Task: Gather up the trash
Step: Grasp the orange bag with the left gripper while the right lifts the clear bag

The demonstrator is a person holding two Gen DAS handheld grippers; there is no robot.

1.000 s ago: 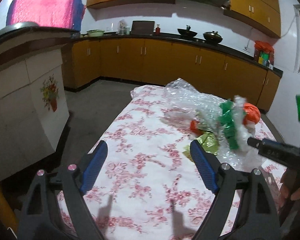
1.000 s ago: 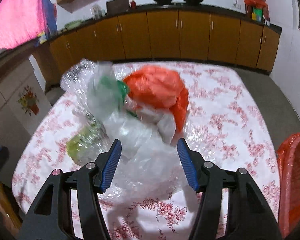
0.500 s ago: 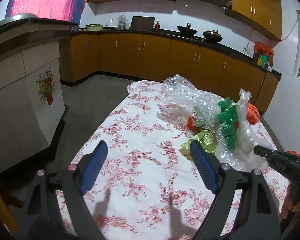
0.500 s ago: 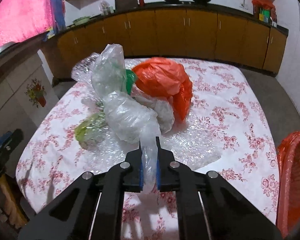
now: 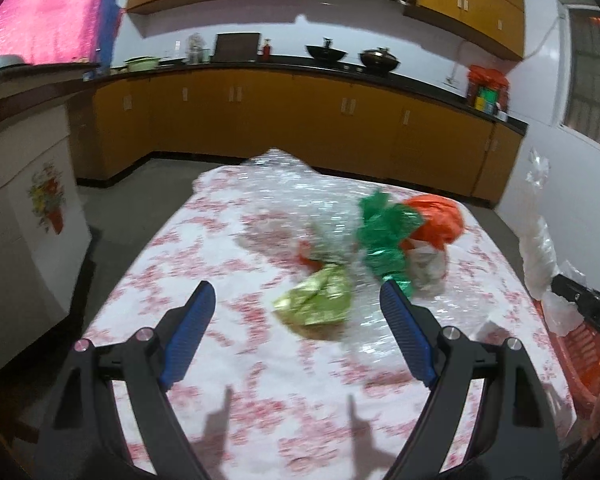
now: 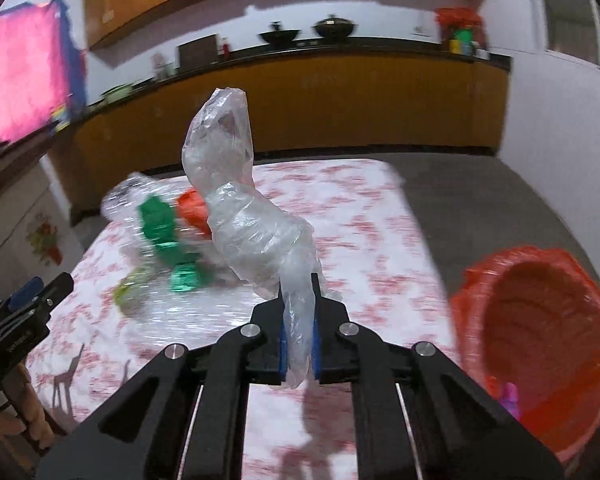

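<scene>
My right gripper [image 6: 299, 334] is shut on a clear crumpled plastic bag [image 6: 244, 216] and holds it up off the table; the bag also shows at the right edge of the left wrist view [image 5: 538, 248]. A red basket [image 6: 540, 344] sits to the right of the table. My left gripper [image 5: 298, 320] is open and empty over the floral tablecloth [image 5: 220, 272]. Ahead of it lie a yellow-green wrapper [image 5: 318, 300], a green foil wrapper [image 5: 386, 240], an orange bag [image 5: 440, 216] and bubble wrap [image 5: 292, 188].
Kitchen cabinets and a dark counter [image 5: 340, 112] run along the far wall. A white tiled counter [image 5: 24, 200] stands left of the table. Grey floor [image 6: 500, 200] lies around the table. A small pink item [image 6: 510, 396] lies in the basket.
My right gripper closed on the clear bag, lifted it from the pile and swung it right toward the red basket. My left gripper stayed open and moved nearer the pile.
</scene>
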